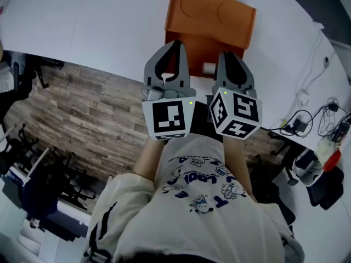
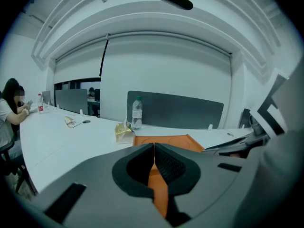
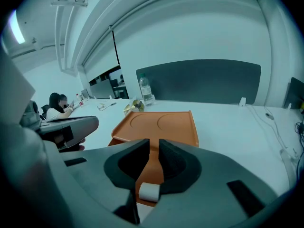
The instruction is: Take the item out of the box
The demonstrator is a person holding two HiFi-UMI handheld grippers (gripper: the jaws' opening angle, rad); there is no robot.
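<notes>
over the orange box (image 1: 211, 15), the left gripper (image 1: 176, 44) and right gripper (image 1: 230, 55) hang empty, jaws closed, so the right should open before straddling the small white roll (image 1: 209, 68) lying inside.

Closed right claw (image 3: 154, 146) over orange box (image 3: 161, 125); small white item (image 3: 148, 192), apparently inside.

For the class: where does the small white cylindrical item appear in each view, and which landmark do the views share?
Head view: small white cylindrical item, upper centre, inside the orange cardboard box.
Left gripper view: not in it.
Right gripper view: bottom centre, in that box.
Shared landmark: the orange cardboard box.
</notes>
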